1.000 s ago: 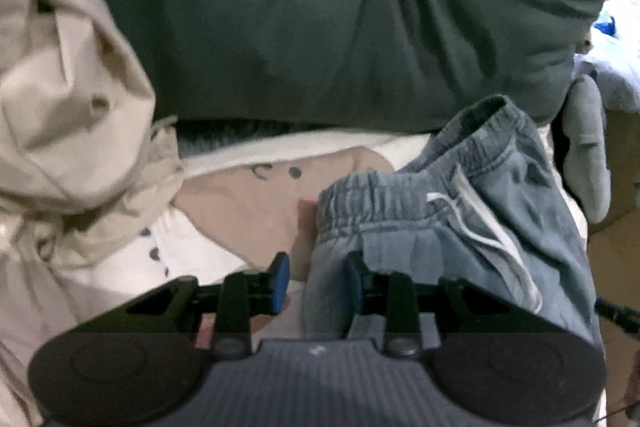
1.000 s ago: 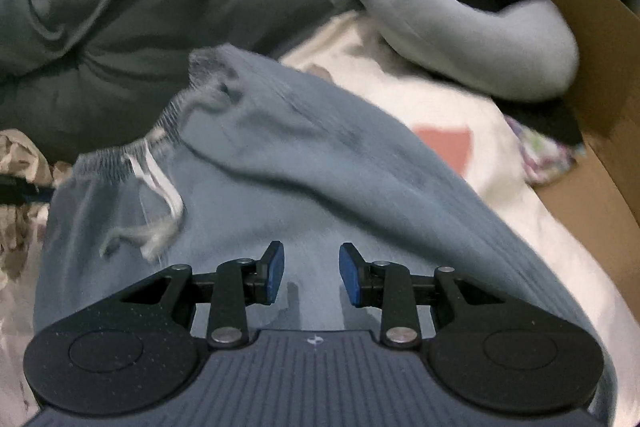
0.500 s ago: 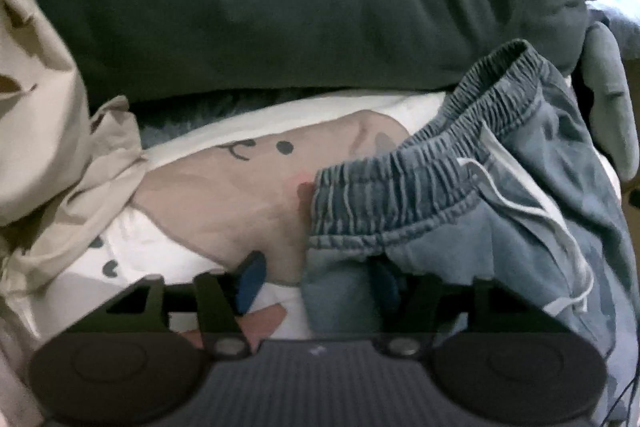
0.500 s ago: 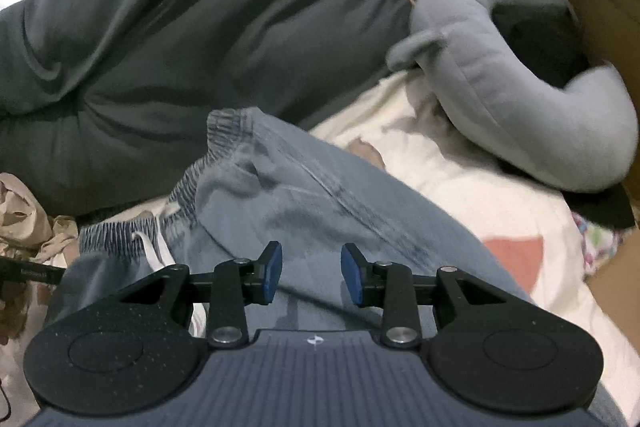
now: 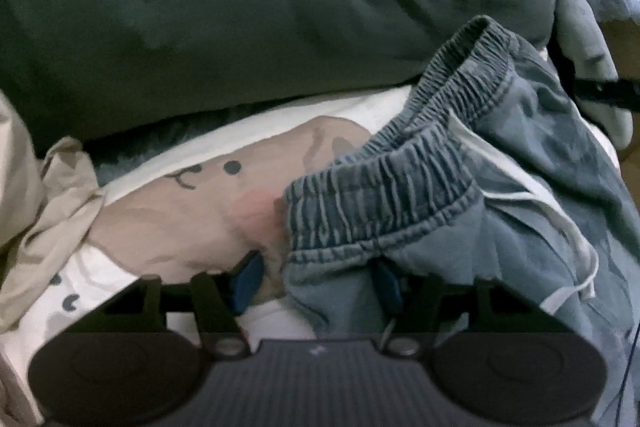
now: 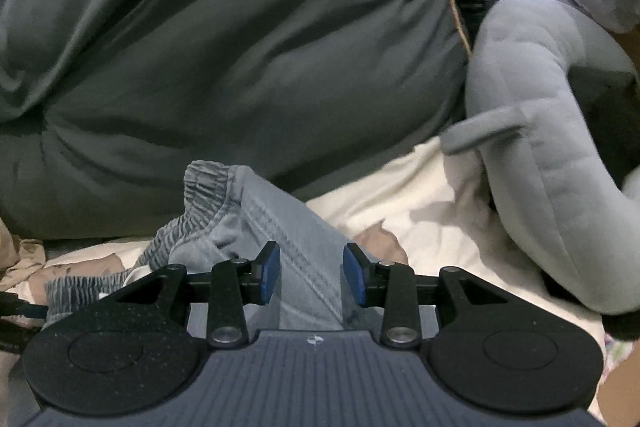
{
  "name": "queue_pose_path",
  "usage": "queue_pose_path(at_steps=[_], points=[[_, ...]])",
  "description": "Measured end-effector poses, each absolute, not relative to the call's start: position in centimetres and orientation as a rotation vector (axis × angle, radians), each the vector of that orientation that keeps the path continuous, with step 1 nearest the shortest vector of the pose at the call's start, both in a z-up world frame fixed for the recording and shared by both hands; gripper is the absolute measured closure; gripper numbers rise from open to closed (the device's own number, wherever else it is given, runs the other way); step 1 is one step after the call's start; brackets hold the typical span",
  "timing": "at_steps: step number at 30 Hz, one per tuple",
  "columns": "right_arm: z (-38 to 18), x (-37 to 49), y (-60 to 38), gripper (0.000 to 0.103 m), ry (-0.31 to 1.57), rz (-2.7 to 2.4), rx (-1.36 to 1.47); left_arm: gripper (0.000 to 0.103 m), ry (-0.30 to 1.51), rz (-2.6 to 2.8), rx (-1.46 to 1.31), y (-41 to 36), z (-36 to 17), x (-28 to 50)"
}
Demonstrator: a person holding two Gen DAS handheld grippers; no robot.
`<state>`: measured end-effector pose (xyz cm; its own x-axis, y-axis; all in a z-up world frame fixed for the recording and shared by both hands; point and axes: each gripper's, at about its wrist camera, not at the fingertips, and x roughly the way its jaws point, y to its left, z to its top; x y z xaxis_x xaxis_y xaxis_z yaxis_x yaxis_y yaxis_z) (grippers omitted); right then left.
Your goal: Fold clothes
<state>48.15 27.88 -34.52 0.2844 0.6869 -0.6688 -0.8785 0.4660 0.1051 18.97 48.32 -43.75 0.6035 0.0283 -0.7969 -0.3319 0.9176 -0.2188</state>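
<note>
Left wrist: left tool (image 5: 316,283) closing (astride pants (image 5: 500,227)).

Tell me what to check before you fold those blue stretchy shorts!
1. Left gripper at the blue elastic-waist cotton shorts' waistband corner: ok, cloth between its closing jaws.
2. Left grip firm: not ok, pads not pressing yet.
3. Right gripper over the side seam: ok, open, cloth between.
4. Shorts flat: not ok, waistband bunched.
5. White cord drawstring clear of the pads: cannot tell.
</note>
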Motion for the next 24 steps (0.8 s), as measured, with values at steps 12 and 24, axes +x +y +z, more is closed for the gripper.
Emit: queue_pose_path(at_steps=[12, 24], points=[[-35.5, 48.7, 30.9, 0.060, 0.742, 1.131, -0.351, 0.044, 0.884, 0.156, -0.372, 47.0, -43.9, 20.4], [-35.7, 47.7, 33.2, 0.059, 0.685, 1.201, -0.484, 0.083, 0.904, 0.202, -0.517, 49.0, -42.8, 17.8]])
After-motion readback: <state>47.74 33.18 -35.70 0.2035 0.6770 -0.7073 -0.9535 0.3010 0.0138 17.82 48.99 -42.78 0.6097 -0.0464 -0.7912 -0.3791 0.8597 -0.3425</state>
